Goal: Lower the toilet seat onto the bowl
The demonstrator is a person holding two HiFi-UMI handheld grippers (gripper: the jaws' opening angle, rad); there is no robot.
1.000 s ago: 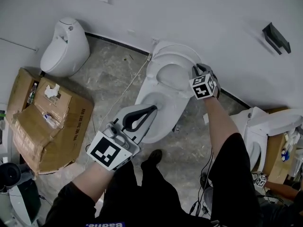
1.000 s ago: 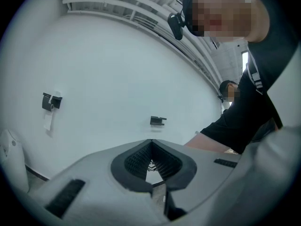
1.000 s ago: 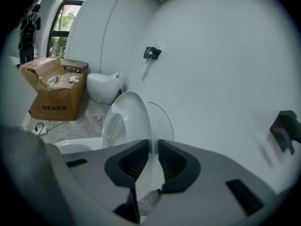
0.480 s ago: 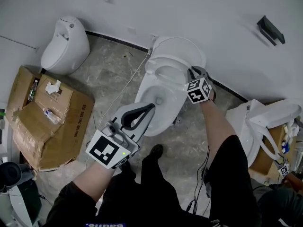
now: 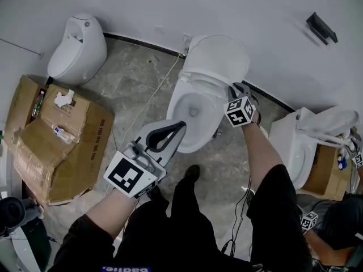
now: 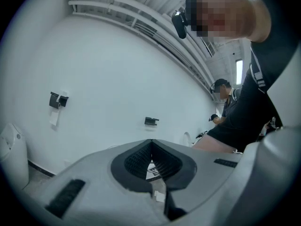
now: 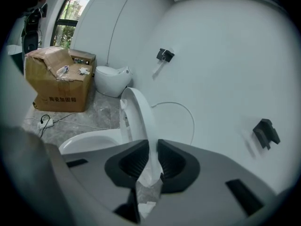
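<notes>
Two claws, one at work. Down-left of my right claw point(image 7: 151, 149) lies the bowl point(image 7: 89, 141). The seat point(image 7: 138, 117), pinched at its rim, has tipped slightly forward as I drew back, so lowering has barely begun. My left claw point(image 6: 151, 146) hangs clenched and empty.
</notes>
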